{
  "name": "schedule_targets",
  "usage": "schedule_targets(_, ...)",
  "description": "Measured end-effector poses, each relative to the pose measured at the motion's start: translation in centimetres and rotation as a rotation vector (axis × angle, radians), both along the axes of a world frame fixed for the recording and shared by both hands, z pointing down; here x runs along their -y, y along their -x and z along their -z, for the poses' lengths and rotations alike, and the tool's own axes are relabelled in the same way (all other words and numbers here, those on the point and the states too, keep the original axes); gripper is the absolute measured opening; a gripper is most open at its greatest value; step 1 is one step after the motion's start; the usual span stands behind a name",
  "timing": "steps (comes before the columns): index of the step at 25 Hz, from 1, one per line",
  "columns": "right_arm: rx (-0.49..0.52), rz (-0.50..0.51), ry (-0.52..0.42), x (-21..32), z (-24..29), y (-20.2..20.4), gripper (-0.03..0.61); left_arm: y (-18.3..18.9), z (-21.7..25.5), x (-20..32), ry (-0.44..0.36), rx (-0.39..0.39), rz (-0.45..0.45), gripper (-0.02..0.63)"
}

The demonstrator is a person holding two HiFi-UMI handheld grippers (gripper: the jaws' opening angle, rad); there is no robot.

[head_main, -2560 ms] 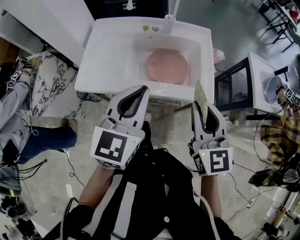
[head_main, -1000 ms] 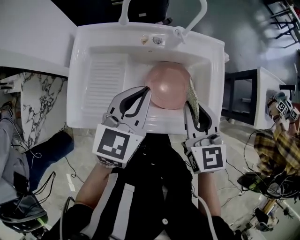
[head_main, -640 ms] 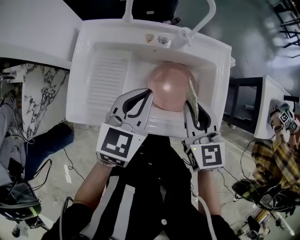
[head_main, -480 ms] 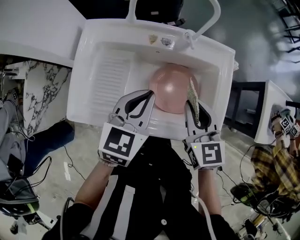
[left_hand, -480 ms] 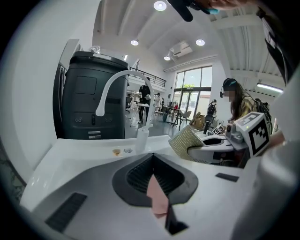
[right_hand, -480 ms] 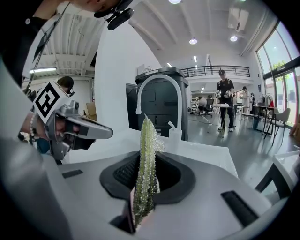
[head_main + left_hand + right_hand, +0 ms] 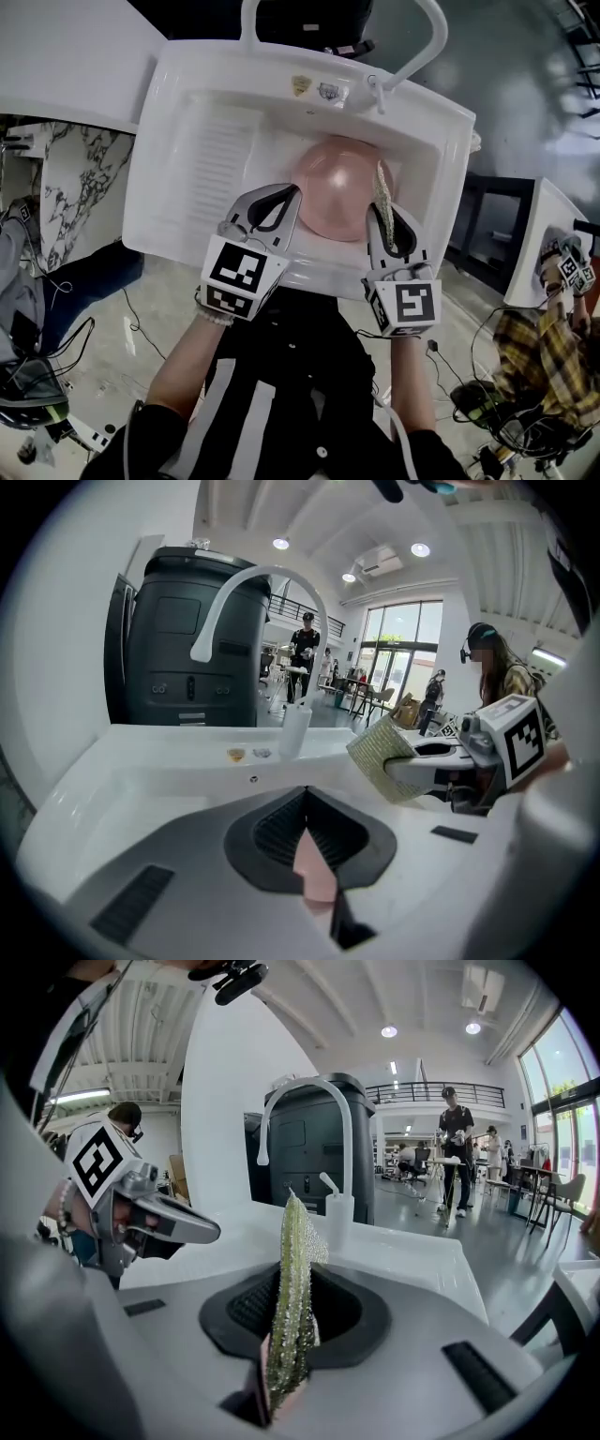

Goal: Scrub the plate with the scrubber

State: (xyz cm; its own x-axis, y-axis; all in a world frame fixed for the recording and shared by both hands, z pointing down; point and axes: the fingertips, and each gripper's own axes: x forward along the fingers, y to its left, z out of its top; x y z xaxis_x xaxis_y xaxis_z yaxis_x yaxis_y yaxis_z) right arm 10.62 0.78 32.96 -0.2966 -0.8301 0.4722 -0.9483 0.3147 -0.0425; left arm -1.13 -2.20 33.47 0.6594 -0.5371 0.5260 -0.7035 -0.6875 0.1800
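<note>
Scrubbing appears not yet started. Round pink plate (image 7: 330, 192) lies in white sink (image 7: 187, 159) basin, frame centre. Right gripper (image 7: 383, 208) clamps flat green mesh scrubber (image 7: 382, 185) over plate's right edge; left gripper (image 7: 284, 195) has jaws together, empty.

Ceiling lamps (image 7: 389, 1031) above the right claw (image 7: 291, 1279) and windows (image 7: 398, 644) beyond the left claw (image 7: 306, 794) give bright, even light, soft shadows, sharp centres, and bent edges fading into black corners.
</note>
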Motion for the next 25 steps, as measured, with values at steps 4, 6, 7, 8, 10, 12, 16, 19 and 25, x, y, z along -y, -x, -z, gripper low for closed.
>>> schedule_targets(4,-0.002,0.014,0.027,0.3,-2.0,-0.5,0.072,0.0,-2.7,0.9,0.053,0.036,0.031,0.000)
schedule_targets(6,-0.006,0.018,0.038,0.7,-2.9,-0.7,0.072,0.3,-4.2,1.4,0.086,0.063,0.051,0.000)
schedule_targets(7,-0.006,0.020,0.045,0.8,-3.3,-0.8,0.072,0.4,-5.0,1.6,0.100,0.081,0.060,0.000)
schedule_targets(8,-0.006,0.020,0.052,1.0,-3.7,-0.9,0.073,0.6,-5.7,1.7,0.113,0.101,0.067,0.000)
schedule_targets(10,-0.007,0.018,0.063,1.5,-4.5,-1.1,0.073,0.7,-7.2,1.9,0.138,0.135,0.074,0.000)
schedule_targets(12,-0.012,0.015,0.071,2.0,-5.2,-1.4,0.072,0.8,-8.7,2.0,0.173,0.157,0.080,0.000)
schedule_targets(16,-0.026,0.015,0.097,2.4,-6.6,-1.7,0.072,0.7,-11.3,1.8,0.240,0.190,0.087,0.023)
schedule_targets(19,-0.028,0.003,0.116,2.5,-7.4,-2.0,0.072,0.5,-12.7,2.0,0.268,0.204,0.087,0.050)
schedule_targets(25,-0.051,0.017,0.137,2.9,-9.1,-1.8,0.073,0.1,-15.7,2.8,0.338,0.222,0.108,0.105)
